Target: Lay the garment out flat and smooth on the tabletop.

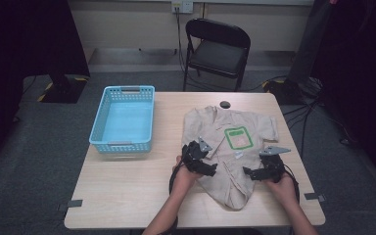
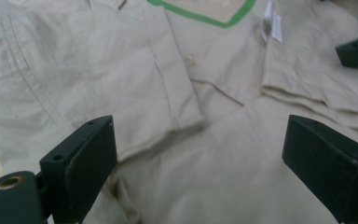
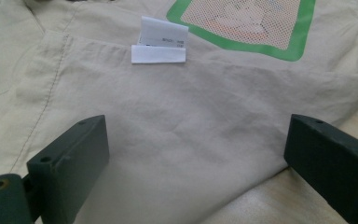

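Here, at the near edge of a light wooden table, a person's two hands work a beige short-sleeved shirt with a pair of black two-jaw grippers. The left gripper is held over the shirt's left half, its jaws spread wide with nothing pinched between them; in the left gripper view the cloth lies loose below and ahead of the jaws, a folded button placket running up the middle and one pale button just beyond it. The right gripper sits just across from it over the shirt's lower right part, its jaws likewise spread and gripping nothing; in the right gripper view smooth fabric lies between and below them, the hem meeting bare tabletop beside the right-hand jaw. Just ahead of that gripper a white care label lies folded on the cloth, and beyond it a green-bordered mesh patch. The shirt lies flat, collar pointing away from both tools. Farther off, to the left gripper's far left, a light blue plastic basket stands on the table, well apart from the shirt. Behind the table stands a black folding chair.
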